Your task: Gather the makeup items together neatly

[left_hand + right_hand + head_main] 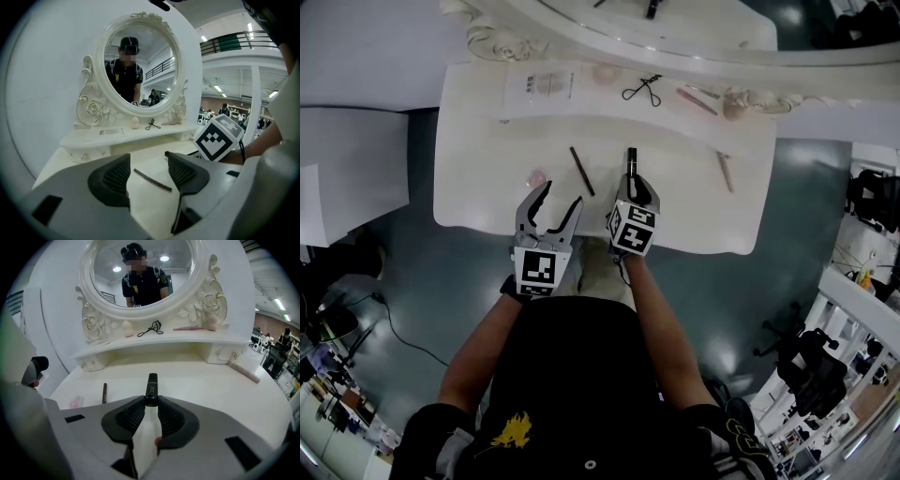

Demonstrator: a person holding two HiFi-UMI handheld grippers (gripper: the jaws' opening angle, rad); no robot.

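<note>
Right tool (632,183) clamped on a black tube (631,161), over the worktop (694,211) near its front edge. Left tool (562,195) stands open and empty at that edge, with a pencil (581,171) just ahead. Bare surface lies rightward, up to a pink stick (726,172).

The vanity (483,183) is cream-white, the tube (631,161) black, the pencil (582,172) dark brown, the small pad (537,177) pink.

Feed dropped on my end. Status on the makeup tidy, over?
Right gripper shut on black tube. Left gripper open, empty, brown pencil lying just ahead. Nothing in the way.
</note>
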